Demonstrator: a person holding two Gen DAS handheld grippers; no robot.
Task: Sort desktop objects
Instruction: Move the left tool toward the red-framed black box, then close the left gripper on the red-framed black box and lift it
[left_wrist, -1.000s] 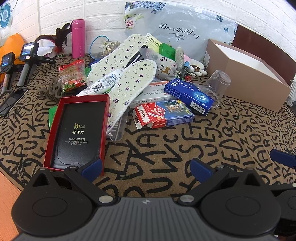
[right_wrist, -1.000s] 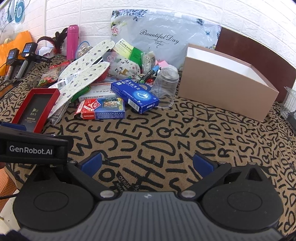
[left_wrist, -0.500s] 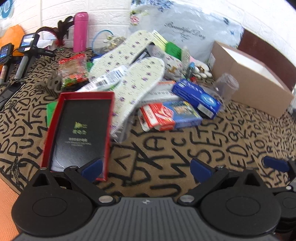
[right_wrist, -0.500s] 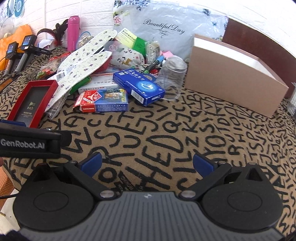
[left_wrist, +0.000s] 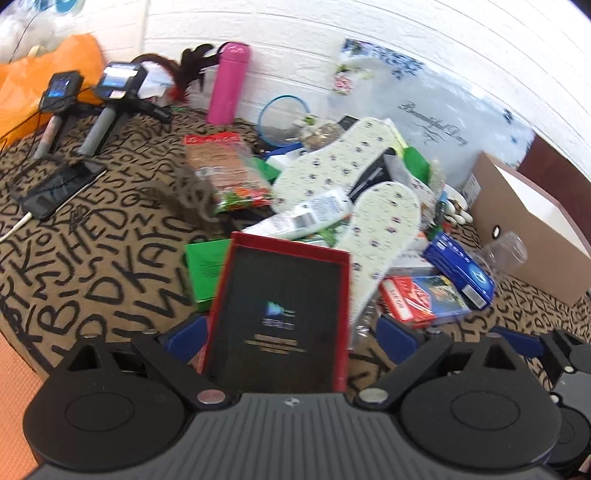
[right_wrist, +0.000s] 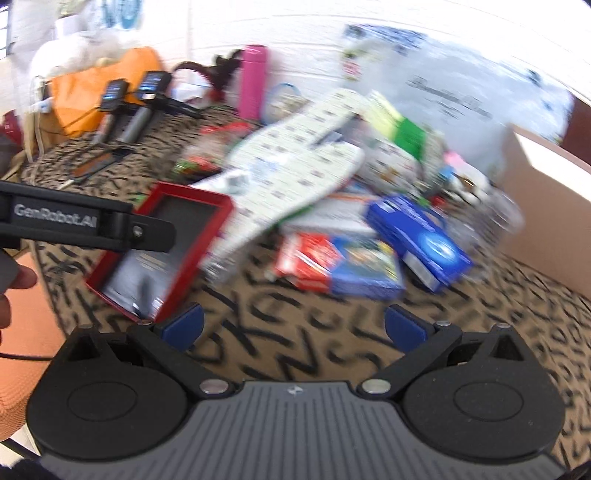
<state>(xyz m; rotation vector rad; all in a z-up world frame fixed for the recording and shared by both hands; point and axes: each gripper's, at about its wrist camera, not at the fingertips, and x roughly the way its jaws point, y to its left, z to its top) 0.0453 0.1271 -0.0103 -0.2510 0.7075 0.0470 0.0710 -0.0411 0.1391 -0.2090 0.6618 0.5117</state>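
The left gripper (left_wrist: 291, 332), jaws spread, straddles the near end of a red-rimmed flat black box (left_wrist: 284, 314) near the letter-patterned mat's (left_wrist: 110, 258) front edge; right gripper (right_wrist: 293, 326) hangs open, blur smearing the pile

Our left gripper (left_wrist: 288, 332) and right gripper (right_wrist: 293, 325): black linkages, blue pads, silver screws, ribbed grey housing; "GenRobot.AI" lettering above bare fingertips (right_wrist: 18, 277).

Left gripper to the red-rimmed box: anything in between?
Nothing visible. The red-rimmed box already sits between the open fingers of the left gripper. A floral insole lies along the box's right side, close to the right finger.
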